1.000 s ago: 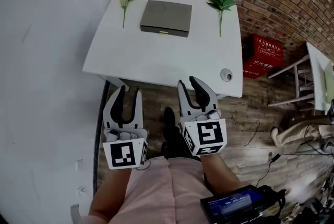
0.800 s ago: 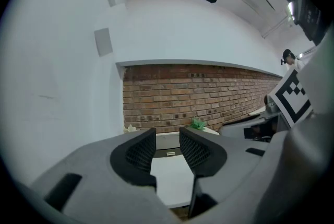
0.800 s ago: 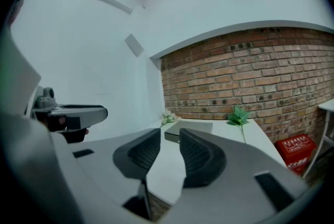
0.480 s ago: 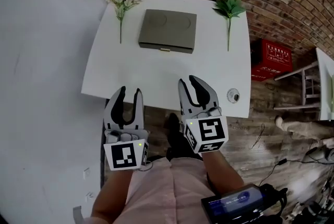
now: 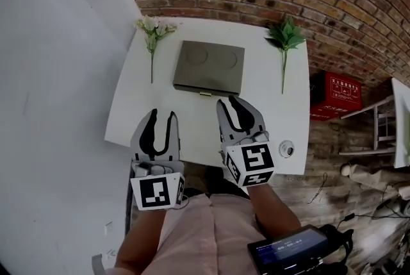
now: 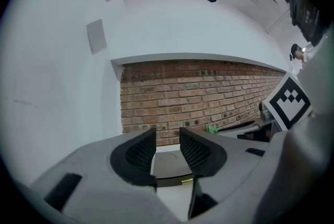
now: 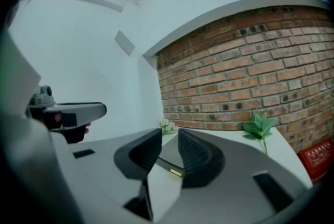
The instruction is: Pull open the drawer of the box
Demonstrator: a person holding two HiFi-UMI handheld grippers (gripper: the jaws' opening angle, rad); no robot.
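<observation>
A flat grey-olive box (image 5: 208, 67) lies on the white table (image 5: 269, 115), its drawer shut, with a small brass pull (image 5: 205, 93) on the near side. My right gripper (image 5: 230, 102) hovers just short of that pull. Its jaws are closing, with a narrow gap and nothing between them. My left gripper (image 5: 162, 116) hangs over the table's near left part, open and empty. In the left gripper view the box (image 6: 168, 164) and pull (image 6: 187, 181) show past the left gripper (image 6: 167, 140). In the right gripper view the box (image 7: 166, 158) and pull (image 7: 176, 172) sit just beyond the right gripper (image 7: 169, 140).
A white flower stem (image 5: 152, 33) lies left of the box and a green sprig (image 5: 286, 40) right of it. A small round object (image 5: 286, 149) sits at the table's near right corner. A brick wall stands behind; a red crate (image 5: 335, 95) is on the floor at right.
Both grippers have moved forward from the table's near edge to over its top, the right one nearing the box's pull. The right jaws have narrowed.
</observation>
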